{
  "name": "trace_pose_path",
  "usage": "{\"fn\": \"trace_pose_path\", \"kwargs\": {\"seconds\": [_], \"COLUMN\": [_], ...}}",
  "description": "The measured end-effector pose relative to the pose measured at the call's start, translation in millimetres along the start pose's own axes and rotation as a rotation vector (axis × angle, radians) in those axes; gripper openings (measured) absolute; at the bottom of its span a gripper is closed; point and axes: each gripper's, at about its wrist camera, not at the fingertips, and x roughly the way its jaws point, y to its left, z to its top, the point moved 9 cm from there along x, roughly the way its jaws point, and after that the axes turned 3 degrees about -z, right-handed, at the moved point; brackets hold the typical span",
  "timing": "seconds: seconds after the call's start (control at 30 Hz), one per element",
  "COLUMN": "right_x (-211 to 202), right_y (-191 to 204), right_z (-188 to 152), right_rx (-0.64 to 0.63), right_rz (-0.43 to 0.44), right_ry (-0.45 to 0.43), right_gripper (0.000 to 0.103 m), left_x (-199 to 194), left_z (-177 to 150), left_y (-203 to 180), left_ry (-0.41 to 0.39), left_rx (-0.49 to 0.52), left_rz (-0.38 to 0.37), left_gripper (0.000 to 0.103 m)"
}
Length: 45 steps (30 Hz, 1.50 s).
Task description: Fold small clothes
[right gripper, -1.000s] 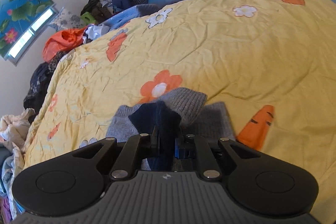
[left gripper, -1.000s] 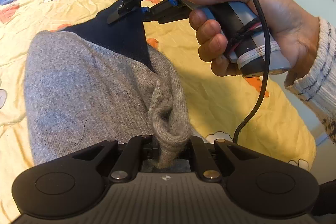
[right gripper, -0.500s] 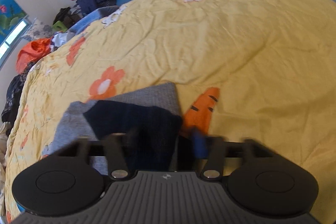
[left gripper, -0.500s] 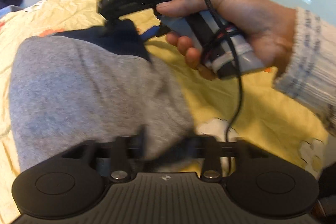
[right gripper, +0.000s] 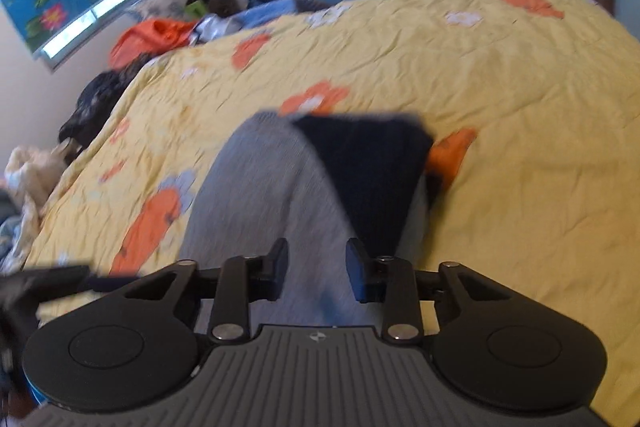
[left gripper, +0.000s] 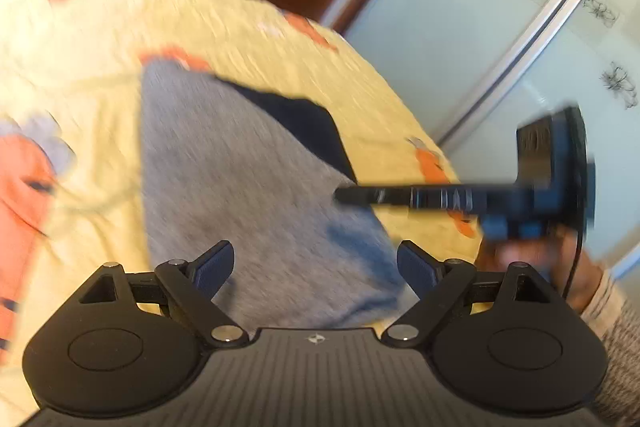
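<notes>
We judged the grey knit garment (left gripper: 256, 195) soft, probably light, best pinched at corners; left gripper (left gripper: 316, 267) jaws opening empty, right gripper (right gripper: 316, 273) jaws closing on nothing.

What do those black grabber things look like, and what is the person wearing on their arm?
The left gripper and right gripper are black, with round side discs, a ribbed grey deck and dark blue pads. A black cable hangs from the right one. The sleeve is pale knit.

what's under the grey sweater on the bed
The grey sweater lies on the yellow flowered bedspread, covering part of an orange print. A dark navy panel shows at its far end. Whether anything else lies beneath is hidden by the knit.
</notes>
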Motion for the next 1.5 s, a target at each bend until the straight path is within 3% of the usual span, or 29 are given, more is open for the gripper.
{"fn": "trace_pose_path", "kwargs": {"seconds": [0.1,0.2,0.27,0.37,0.43,0.5,0.6,0.63,0.7,0.77,0.83,0.9,0.97,1.03,1.1,1.27,1.37,1.43,1.5], "right_x": [3,7,4,1,-3,-12,-17,-16,-9,-1,11,23,37,46,57,65,63,50,35], "right_y": [-1,-9,-1,13,12,16,19,16,9,1,-2,-6,-10,-22,-35,-33,-35,-33,-24], "right_z": [-31,-51,-60,-65,-59,-52,-31,-19,4,22,35,44,52,52,48,39,44,42,34], "right_rx": [0.024,0.093,0.088,-0.017,-0.006,-0.001,-0.073,-0.078,-0.093,-0.094,-0.097,-0.110,-0.120,-0.117,-0.103,-0.168,-0.133,-0.133,-0.143], "right_rz": [0.011,0.049,0.089,0.041,0.024,0.034,-0.010,-0.039,-0.093,-0.174,-0.183,-0.211,-0.232,-0.290,-0.307,-0.363,-0.341,-0.359,-0.354], "right_ry": [0.038,0.049,0.049,0.044,0.043,0.011,-0.064,-0.094,-0.157,-0.205,-0.223,-0.226,-0.221,-0.199,-0.169,-0.197,-0.199,-0.211,-0.226], "right_gripper": [0.036,0.026,0.026,0.026,0.028,0.035,0.061,0.062,0.061,0.059,0.047,0.042,0.038,0.036,0.032,0.032,0.033,0.042,0.044], "left_x": [16,26,23,22,20,10,-1,1,8,32,54,71,87,106,118,139,131,111,88], "left_z": [-14,-30,-37,-38,-41,-41,-14,1,30,55,76,92,104,108,109,100,101,99,89], "left_y": [2,16,15,17,21,22,27,29,29,30,36,39,44,49,61,74,72,62,48], "left_ry": [0.063,0.104,0.111,0.132,0.167,0.170,0.080,0.048,-0.018,-0.022,-0.034,-0.041,-0.042,-0.007,0.012,-0.013,-0.033,-0.054,-0.082], "left_rx": [0.023,0.082,0.200,0.278,0.322,0.304,0.225,0.194,0.192,0.191,0.155,0.126,0.139,0.168,0.190,0.243,0.219,0.228,0.197], "left_rz": [-0.020,0.085,0.183,0.254,0.314,0.303,0.233,0.224,0.241,0.219,0.224,0.193,0.224,0.256,0.335,0.409,0.407,0.434,0.422], "left_gripper": [0.089,0.088,0.088,0.087,0.087,0.087,0.088,0.088,0.089,0.089,0.089,0.089,0.089,0.089,0.089,0.102,0.103,0.103,0.103]}}
